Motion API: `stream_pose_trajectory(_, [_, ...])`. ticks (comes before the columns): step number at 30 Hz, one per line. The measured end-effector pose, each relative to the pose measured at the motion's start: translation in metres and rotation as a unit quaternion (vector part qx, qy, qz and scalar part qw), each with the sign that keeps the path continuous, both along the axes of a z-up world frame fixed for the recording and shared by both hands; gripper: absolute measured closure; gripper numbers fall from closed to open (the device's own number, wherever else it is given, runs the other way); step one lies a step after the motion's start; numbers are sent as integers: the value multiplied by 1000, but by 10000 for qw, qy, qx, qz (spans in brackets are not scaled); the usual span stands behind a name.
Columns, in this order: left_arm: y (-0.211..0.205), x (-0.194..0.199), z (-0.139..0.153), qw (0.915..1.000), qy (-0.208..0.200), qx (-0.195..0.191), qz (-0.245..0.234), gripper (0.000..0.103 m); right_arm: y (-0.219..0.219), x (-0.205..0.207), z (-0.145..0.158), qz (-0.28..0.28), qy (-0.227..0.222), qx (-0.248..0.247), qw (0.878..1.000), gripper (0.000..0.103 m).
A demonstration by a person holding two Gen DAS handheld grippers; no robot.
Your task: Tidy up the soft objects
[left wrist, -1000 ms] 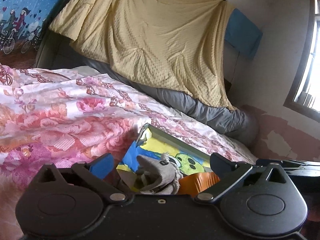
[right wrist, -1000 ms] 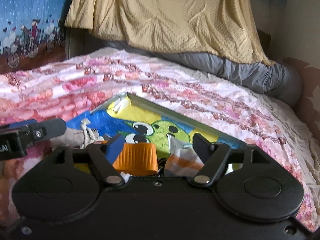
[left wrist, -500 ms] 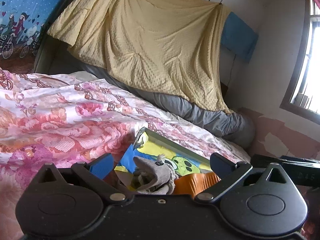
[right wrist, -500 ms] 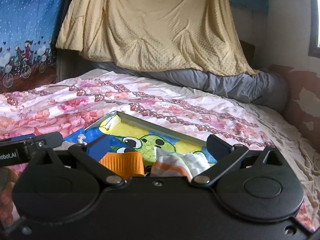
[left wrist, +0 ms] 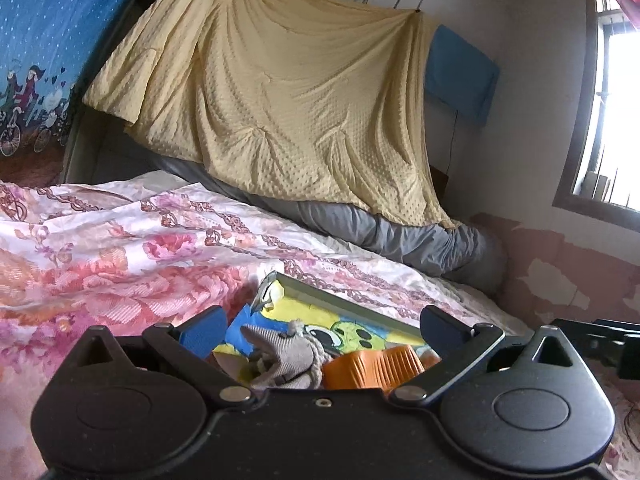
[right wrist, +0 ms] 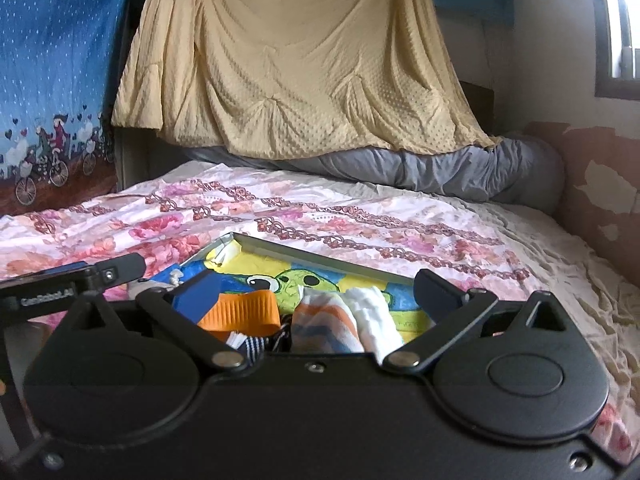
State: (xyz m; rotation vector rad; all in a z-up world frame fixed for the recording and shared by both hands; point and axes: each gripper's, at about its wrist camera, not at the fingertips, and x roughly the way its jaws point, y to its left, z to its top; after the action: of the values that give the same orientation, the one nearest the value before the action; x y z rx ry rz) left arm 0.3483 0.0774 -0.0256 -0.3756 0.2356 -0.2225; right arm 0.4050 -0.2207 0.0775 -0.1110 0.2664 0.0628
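Socks (right wrist: 336,320) half hidden (gripper body), tray (right wrist: 320,250) cut off

"GenRobot.AI" on left hand-held gripper (right wrist: 72,286)

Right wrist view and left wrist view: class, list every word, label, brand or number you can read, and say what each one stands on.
"GenRobot.AI", roughly; small white letters, first ones uncertain: on the side of the left gripper, seen at the left edge of the right wrist view.
Cartoon tray: pictures only, no words readable.
Blue wall cloth with cyclists: pictures only.
Left wrist view: no text readable.
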Motion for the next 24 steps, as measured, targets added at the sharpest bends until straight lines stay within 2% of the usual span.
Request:
stream_pose_trajectory(3, [2,-18,2,10000,18,-19,57,1,-3,-14,-3,36,-30,131,9999,1])
stream_pose_trajectory(13, [-11,-82,14,9990,78,353,253,1,-23,-58,-17,-61,-119,670,9977,1])
stream_pose_trajectory(20, [-32,-126,24,9972,217,686,185,1,-42,-94,-26,-101,-13,1039,9945,1])
stream_pose_trajectory(24, [-45,-152,28,9945,257,1014,105,1,-53,-118,-31,-100,60,1279,9917,1])
